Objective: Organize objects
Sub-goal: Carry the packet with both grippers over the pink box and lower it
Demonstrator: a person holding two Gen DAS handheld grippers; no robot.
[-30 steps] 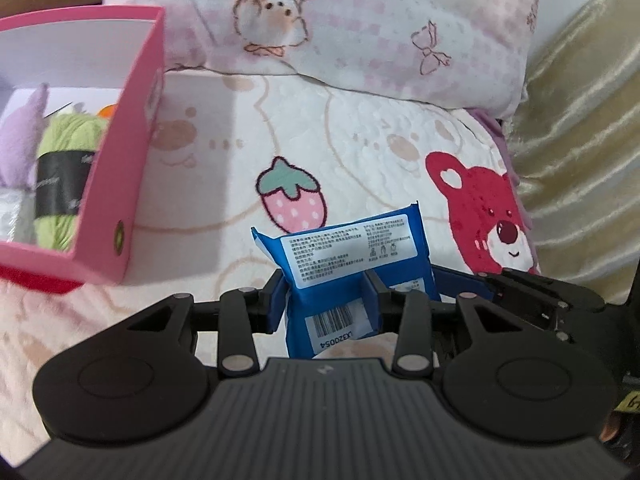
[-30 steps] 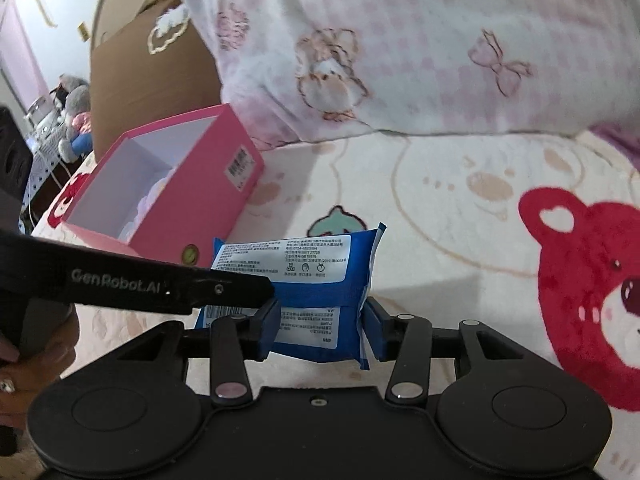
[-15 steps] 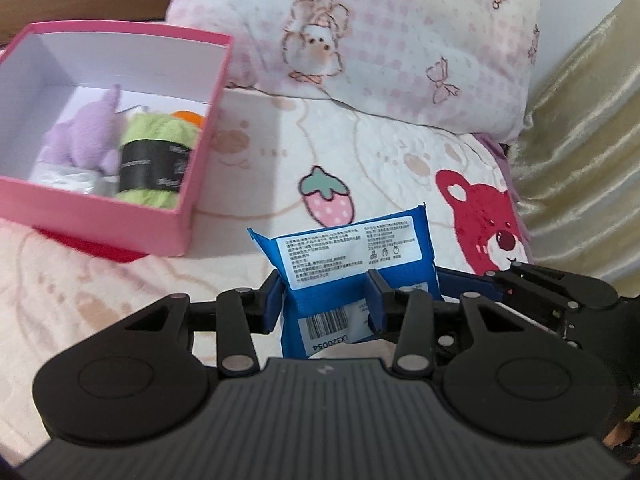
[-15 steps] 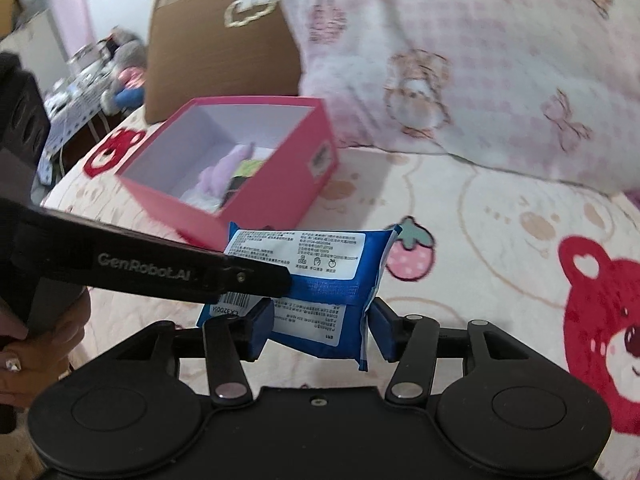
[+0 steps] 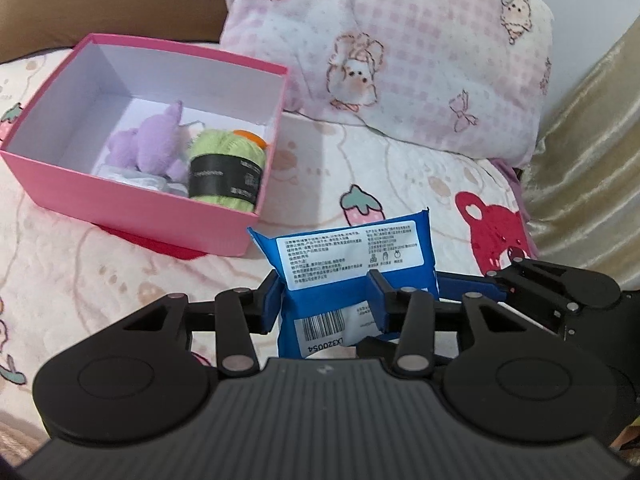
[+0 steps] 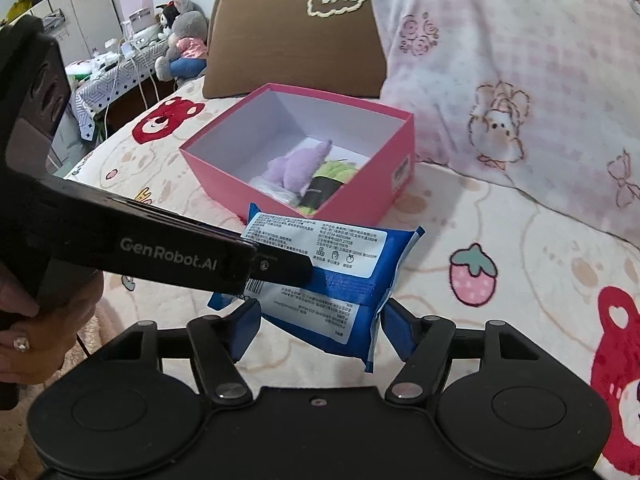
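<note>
Left tongs: my left gripper [image 5: 326,296] is pinching the blue wipes pack [image 5: 352,276], pads pressed into its sides, and tilts steeply down toward the bed.
Right tongs: my right gripper [image 6: 318,320] has its jaws spread; they have just been opening, and the pack [image 6: 320,276] sits between them with a gap on each side, so the pads don't press on it.
Left tool from the right view: its long black finger [image 6: 192,256] comes in from the left and lies across the pack's near end.
Hand: a person's hand [image 6: 36,316] grips the left tool's handle at the left edge, nails painted.
Pack position: held off the bedsheet [image 5: 120,280], just this side of the pink box [image 5: 132,204], white label facing up.
Writing: "GenRobot.AI" in white on the left tool's finger; a barcode with "LX320054" on the pack, seen upside down; the label's small print I cannot read.
Box: beyond the tongs and to the left, open-topped, holding a purple plush toy [image 5: 156,144] and a green yarn ball [image 5: 228,168] with a black band, its print unreadable.
Further off: a pink checked pillow [image 5: 400,60] behind the box.
</note>
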